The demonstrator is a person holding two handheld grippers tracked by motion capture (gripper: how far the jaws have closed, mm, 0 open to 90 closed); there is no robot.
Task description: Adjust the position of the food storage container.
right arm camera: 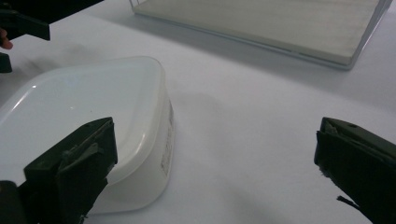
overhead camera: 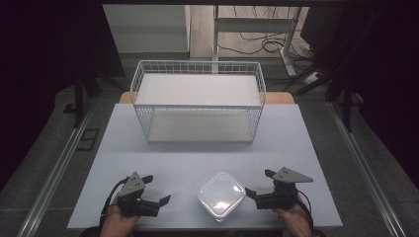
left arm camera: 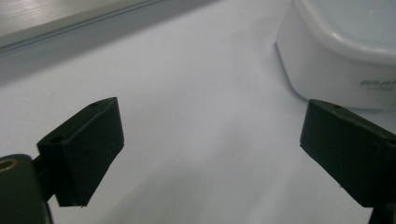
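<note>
A: White plastic container (overhead camera: 221, 195), lidded, sits on the pale table (overhead camera: 197, 153) near the front edge, between the two grippers.

B: Left gripper (overhead camera: 157, 190)?

A: Low at the left in the high view, held in a hand (overhead camera: 117, 220). Jaws stand wide apart, nothing between them. In the left gripper view the container (left arm camera: 345, 51) is off to the upper right, just past one jaw, not touching as far as I can tell.

B: Right gripper (overhead camera: 259, 185)?

A: At the right, also in a hand (overhead camera: 295, 217), pointing toward the container. Jaws spread as wide as they go, gripping nothing. In the right gripper view the container (right arm camera: 88, 126) lies behind the left-hand jaw; the gap between the jaws holds bare table.

B: Touching it?

A: In the high view the near jaw tip is just beside the container's right corner. Contact, can't tell.

B: Anything else?

A: White wire basket (overhead camera: 197, 101), two-tiered with a pale board on each level, stands at the far middle of the table, well apart from the container. Its lower corner (right arm camera: 327, 42) shows in the right gripper view. There's small print on the container's side, too blurred to read.
</note>
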